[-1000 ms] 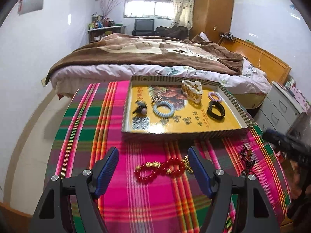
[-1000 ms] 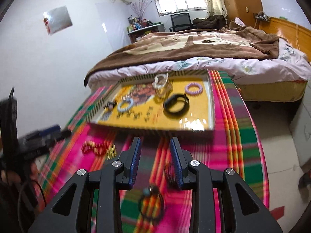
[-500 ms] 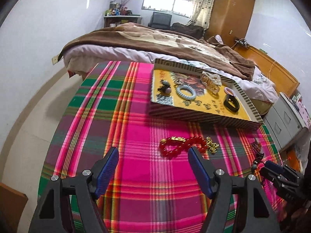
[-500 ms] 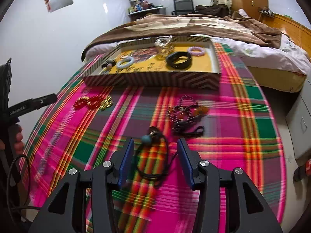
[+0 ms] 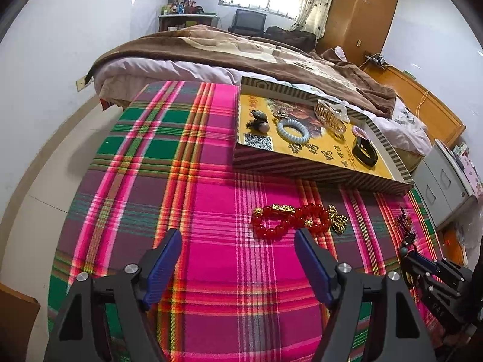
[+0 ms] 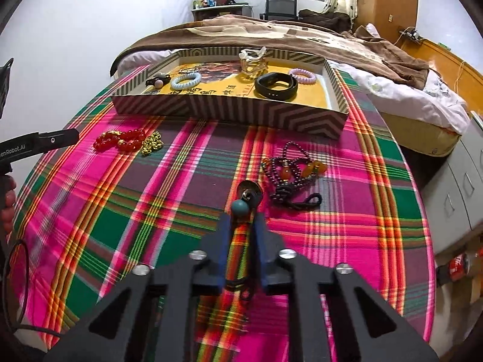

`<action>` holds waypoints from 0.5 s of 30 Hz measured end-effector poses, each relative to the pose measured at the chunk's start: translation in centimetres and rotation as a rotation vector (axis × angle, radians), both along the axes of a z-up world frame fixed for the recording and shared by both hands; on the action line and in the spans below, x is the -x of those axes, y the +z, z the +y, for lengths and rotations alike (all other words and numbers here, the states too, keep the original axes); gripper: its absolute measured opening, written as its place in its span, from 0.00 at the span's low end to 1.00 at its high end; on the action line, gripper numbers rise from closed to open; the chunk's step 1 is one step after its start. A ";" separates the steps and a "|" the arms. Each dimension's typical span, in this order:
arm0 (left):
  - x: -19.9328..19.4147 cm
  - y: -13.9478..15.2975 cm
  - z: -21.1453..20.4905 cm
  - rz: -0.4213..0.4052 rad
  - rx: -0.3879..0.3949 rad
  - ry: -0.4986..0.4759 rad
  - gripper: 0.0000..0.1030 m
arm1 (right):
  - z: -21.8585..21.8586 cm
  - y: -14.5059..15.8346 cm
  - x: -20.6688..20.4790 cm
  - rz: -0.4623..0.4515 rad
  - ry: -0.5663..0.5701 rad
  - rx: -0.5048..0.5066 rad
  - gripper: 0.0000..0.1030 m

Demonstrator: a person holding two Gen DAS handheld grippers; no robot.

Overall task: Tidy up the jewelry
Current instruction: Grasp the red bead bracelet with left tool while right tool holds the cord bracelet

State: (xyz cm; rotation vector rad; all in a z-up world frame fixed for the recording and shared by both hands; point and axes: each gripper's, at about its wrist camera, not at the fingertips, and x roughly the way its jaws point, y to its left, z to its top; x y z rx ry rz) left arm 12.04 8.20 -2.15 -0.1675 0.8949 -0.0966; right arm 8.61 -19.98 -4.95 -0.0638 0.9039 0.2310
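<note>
A striped tray with a yellow floor stands at the far side of the plaid table and holds several pieces. My right gripper is shut on a black cord necklace with a teal bead, low over the cloth. A dark purple bead necklace lies just ahead to its right. A red and gold bead bracelet lies on the cloth. My left gripper is open, just short of and left of that bracelet.
In the tray lie a black band, a pale blue coil tie, a purple coil tie and a clear hair claw. A bed stands behind the table, grey drawers to the right.
My right gripper dropped to the cloth and closed on the black cord necklace. My left gripper drew back and left from the tray and came lower toward the red bracelet.
</note>
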 end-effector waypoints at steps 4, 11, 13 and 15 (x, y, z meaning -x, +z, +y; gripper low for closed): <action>-1.0 -0.4 -0.8 0.008 0.003 -0.046 0.77 | -0.4 0.3 0.3 -0.015 0.003 -0.021 0.03; -3.5 -1.2 -3.1 0.030 -0.053 -0.141 0.78 | -1.2 2.6 1.6 -0.082 0.017 -0.085 0.03; -4.1 -1.4 -3.9 0.035 -0.067 -0.177 0.79 | -1.5 3.1 1.8 -0.095 0.018 -0.100 0.03; -4.4 -1.7 -4.6 0.041 -0.083 -0.203 0.79 | -1.5 3.5 2.1 -0.102 0.026 -0.114 0.03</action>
